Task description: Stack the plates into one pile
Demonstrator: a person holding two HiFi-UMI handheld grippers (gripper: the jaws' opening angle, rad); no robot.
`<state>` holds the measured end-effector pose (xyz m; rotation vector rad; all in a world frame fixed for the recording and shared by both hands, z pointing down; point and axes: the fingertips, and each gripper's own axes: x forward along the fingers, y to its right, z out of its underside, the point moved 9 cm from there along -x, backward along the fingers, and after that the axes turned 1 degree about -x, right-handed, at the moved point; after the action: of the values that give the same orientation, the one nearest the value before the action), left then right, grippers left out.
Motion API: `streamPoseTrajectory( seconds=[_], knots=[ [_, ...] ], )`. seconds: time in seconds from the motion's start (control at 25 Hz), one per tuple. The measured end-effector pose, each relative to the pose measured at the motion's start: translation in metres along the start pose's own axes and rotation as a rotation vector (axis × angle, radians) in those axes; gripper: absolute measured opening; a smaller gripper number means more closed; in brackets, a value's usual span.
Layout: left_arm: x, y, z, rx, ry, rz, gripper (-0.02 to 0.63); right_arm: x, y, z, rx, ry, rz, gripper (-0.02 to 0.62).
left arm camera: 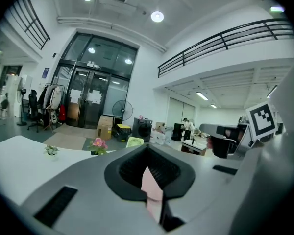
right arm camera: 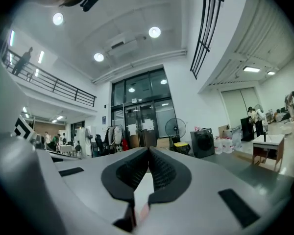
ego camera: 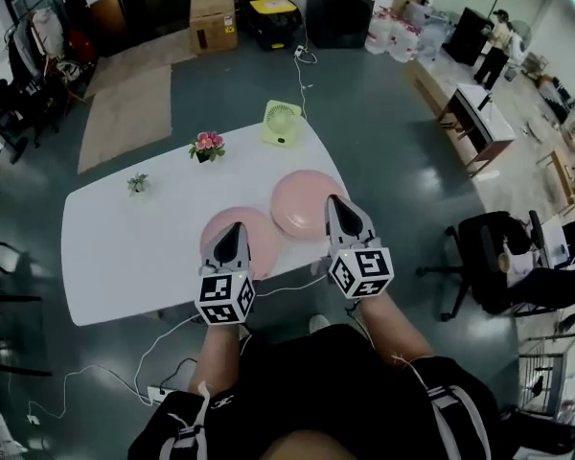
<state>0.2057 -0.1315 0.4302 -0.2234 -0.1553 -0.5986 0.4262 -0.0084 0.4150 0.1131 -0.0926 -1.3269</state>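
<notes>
We see a table (ego camera: 125,257) that is white, smooth and matt. The near plate (ego camera: 266,245) and far plate (ego camera: 300,209) are pink and smooth with a faint sheen; we cannot tell ceramic from plastic. The left gripper (ego camera: 235,230) and right gripper (ego camera: 338,204) have matt grey plastic shells, and their fingers (left arm camera: 201,180) carry black ribbed pads (left arm camera: 161,168) that look rubbery. The floor (ego camera: 393,151) is dark and polished. The box (ego camera: 213,15) is brown cardboard, the fan (ego camera: 281,123) pale green plastic, the doors (left arm camera: 85,99) glass, the railing (left arm camera: 225,35) dark metal.
</notes>
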Motion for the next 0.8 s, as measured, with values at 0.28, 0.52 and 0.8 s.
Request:
streamPoseTrajectory(
  seconds=[0.28, 0.52, 0.8],
  knots=[
    [0.014, 0.043, 0.004, 0.005, -0.024, -0.064, 0.014, 0.005, 0.051, 0.001, 0.069, -0.009, -0.067, 0.012],
    [0.010, 0.050, 0.006, 0.012, -0.010, -0.113, 0.014, 0.006, 0.049, 0.010, 0.089, 0.015, -0.189, 0.023],
    [0.005, 0.050, 0.002, 0.030, 0.009, -0.140, 0.014, 0.015, 0.049, 0.021, 0.043, 0.010, -0.268, 0.153]
  ],
)
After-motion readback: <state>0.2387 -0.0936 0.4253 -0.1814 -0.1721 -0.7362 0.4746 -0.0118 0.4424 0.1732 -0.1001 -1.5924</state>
